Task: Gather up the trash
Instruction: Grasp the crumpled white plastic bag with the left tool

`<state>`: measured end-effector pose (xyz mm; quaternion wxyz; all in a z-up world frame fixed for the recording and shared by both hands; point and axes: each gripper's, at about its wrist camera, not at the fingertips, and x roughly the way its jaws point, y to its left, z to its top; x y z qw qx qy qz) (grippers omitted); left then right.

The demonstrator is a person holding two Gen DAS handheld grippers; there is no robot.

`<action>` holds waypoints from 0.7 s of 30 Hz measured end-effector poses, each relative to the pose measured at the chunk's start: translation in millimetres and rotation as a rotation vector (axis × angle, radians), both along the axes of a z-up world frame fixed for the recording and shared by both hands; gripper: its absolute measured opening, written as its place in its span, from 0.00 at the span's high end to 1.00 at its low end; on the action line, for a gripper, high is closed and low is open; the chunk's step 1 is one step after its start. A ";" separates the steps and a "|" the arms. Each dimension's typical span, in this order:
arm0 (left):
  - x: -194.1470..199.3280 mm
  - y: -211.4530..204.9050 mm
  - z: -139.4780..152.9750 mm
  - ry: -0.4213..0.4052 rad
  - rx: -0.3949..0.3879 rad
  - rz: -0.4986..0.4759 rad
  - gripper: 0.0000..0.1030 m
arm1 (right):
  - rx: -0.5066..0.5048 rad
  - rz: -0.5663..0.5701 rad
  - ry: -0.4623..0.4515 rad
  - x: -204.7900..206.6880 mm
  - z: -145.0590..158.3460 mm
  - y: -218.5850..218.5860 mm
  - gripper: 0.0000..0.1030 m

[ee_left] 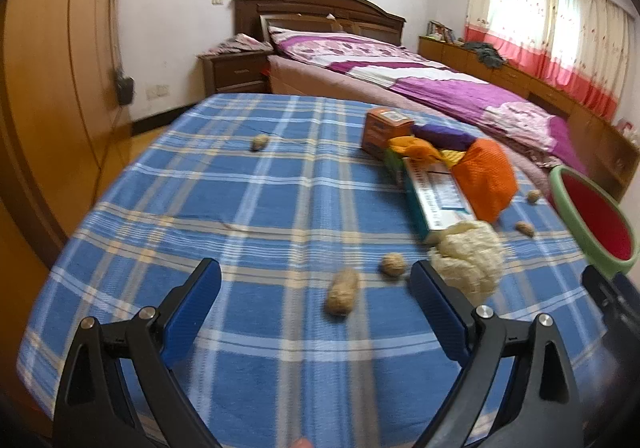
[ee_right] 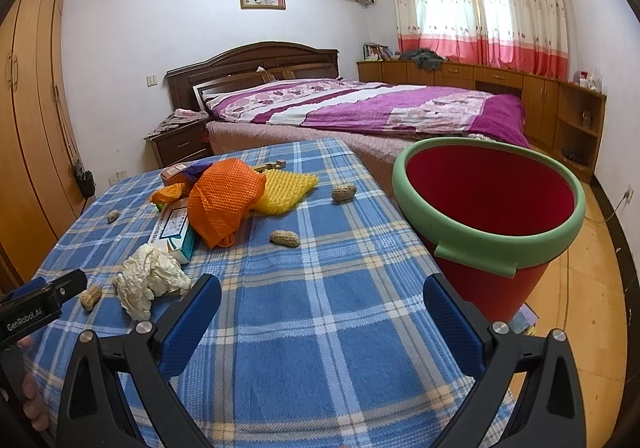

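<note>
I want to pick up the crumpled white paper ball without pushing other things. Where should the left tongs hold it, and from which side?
Probably grip the crumpled white paper ball across its near, lower lobe, coming from above with the open left tongs. Its far end touches the long teal-and-white carton, so a sideways approach might shove the carton; the near folds look soft and free.

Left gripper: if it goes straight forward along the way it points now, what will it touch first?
Most likely the peanut lying on the blue checked cloth, almost centred between the open jaws of the left gripper. A smaller nut and the crumpled white paper lie to its right. Depth is uncertain.
</note>
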<state>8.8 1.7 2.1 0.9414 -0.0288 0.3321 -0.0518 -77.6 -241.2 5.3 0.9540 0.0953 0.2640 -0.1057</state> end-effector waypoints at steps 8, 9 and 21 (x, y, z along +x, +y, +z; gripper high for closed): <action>-3.7 -35.3 15.4 -0.024 0.045 -0.129 0.12 | 0.032 -0.002 -0.001 -2.4 16.6 -9.1 0.00; -3.9 -41.1 16.1 -0.020 0.045 -0.153 0.13 | 0.035 -0.005 0.009 -2.3 18.0 -11.3 0.00; 16.2 -85.6 5.8 0.070 0.054 -0.316 0.37 | 0.077 -0.022 0.064 -6.9 21.8 -34.1 0.00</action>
